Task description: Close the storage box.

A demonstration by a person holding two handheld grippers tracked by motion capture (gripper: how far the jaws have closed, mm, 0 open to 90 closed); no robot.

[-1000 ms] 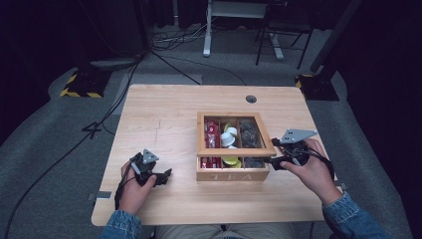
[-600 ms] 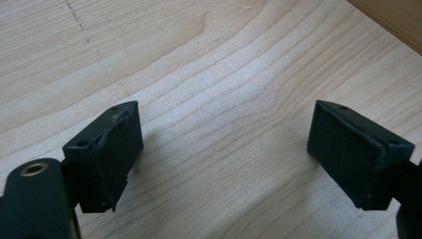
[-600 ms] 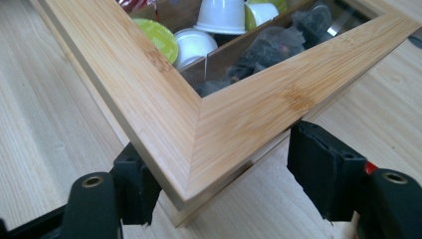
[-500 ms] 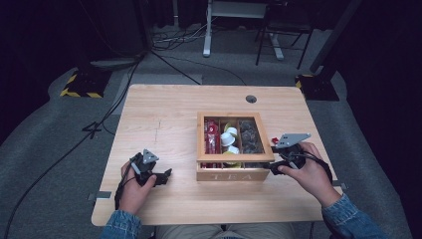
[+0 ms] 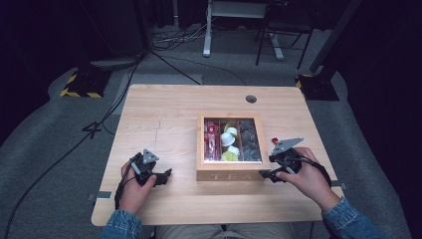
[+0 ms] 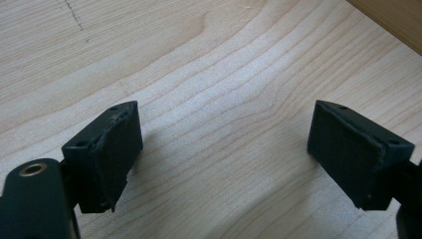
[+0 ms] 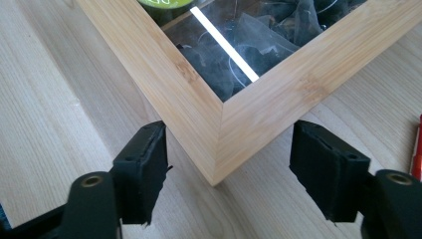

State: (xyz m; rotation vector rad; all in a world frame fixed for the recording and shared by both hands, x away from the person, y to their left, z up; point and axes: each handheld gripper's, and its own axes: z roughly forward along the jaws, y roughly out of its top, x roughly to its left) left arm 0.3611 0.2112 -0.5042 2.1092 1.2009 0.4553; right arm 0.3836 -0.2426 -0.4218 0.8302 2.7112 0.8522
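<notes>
My right claw [image 7: 229, 172] sits at the near right corner of the tea box [image 7: 214, 124], jaws spread to either side of that corner; they have just closed in a little, yet the pads [image 7: 149, 164] stand clear of the wood and grip nothing. From above, that claw [image 5: 272, 173] lies low by the box [image 5: 229, 174], my right hand [image 5: 306, 177] behind it on the table [image 5: 164, 114]. The box stands right of the table's middle, its glass lid down, the word TEA on its front wall. Through the lid I see three compartments: red packets on the left, white and yellow-green pods in the middle, dark sachets on the right. A small red thing [image 5: 274, 140] lies on the table just right of the box. My left claw [image 6: 224, 159] hangs released over bare wood, nothing between its pads; from above it [image 5: 166, 175] rests near the front edge, well left of the box, with my left hand [image 5: 134, 186] around it.
</notes>
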